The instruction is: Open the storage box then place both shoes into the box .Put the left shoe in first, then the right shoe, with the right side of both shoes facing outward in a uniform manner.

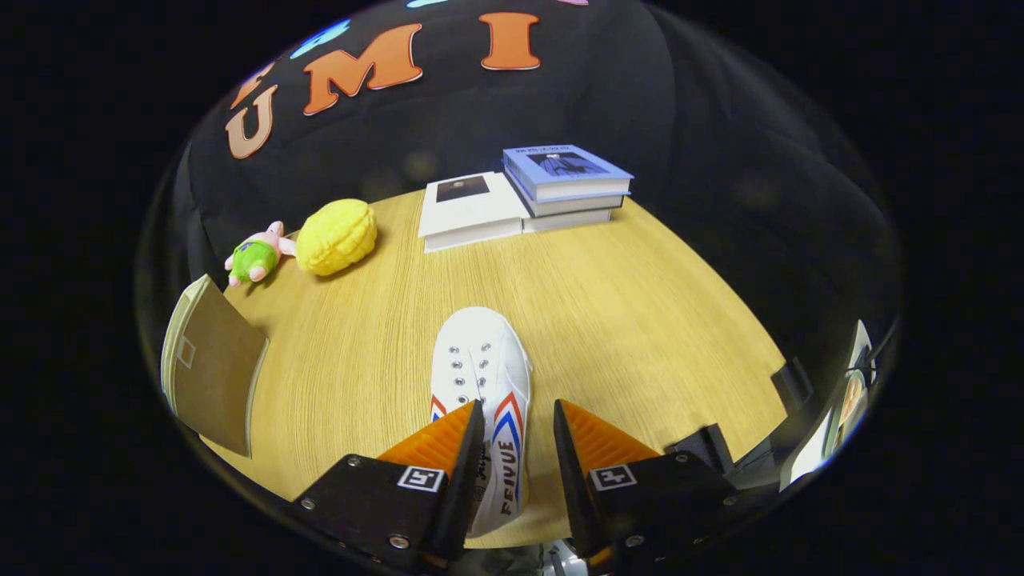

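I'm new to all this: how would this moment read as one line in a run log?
gripper: open, fingers astride white shoe side | box: left of shoe | books, plush toys: beyond

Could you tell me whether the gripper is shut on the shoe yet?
No, open: the gripper straddles the shoe, with a visible gap at the right finger.
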A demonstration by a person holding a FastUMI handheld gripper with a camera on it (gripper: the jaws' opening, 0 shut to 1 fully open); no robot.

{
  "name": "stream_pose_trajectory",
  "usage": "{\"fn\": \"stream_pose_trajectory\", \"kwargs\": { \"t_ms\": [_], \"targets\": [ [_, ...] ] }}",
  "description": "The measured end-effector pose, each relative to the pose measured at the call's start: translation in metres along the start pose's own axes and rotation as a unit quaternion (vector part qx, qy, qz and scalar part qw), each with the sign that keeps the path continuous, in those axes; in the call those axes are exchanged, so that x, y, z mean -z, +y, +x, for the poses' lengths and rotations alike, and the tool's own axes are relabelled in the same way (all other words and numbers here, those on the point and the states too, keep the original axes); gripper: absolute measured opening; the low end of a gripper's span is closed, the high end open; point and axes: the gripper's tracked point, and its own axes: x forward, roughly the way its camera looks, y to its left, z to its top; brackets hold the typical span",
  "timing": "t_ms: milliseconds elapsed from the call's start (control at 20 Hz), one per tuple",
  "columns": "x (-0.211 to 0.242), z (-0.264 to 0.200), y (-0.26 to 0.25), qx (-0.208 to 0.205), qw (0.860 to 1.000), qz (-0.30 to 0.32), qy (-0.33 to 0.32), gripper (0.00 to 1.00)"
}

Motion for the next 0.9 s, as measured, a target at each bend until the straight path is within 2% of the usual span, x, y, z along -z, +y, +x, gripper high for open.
{"fn": "stream_pose_trajectory", "kwargs": {
  "t_ms": [300,450,500,600,700,750,850,900],
  "targets": [
    [0.039,0.021,0.008,-0.034,0.997,0.014,0.062,0.51],
    [0.038,0.023,0.008,-0.041,0.996,0.035,0.071,0.47],
    [0.039,0.023,0.012,-0.054,0.995,0.032,0.078,0.49],
    [0.038,0.025,0.010,-0.053,0.995,0.029,0.075,0.34],
    [0.034,0.021,0.005,-0.048,0.995,0.054,0.062,0.24],
    [0.034,0.024,0.004,-0.046,0.994,0.079,0.061,0.13],
    [0.034,0.023,0.004,-0.046,0.991,0.110,0.060,0.02],
    [0.033,0.021,0.005,-0.045,0.991,0.112,0.058,0.01]
  ]
}}
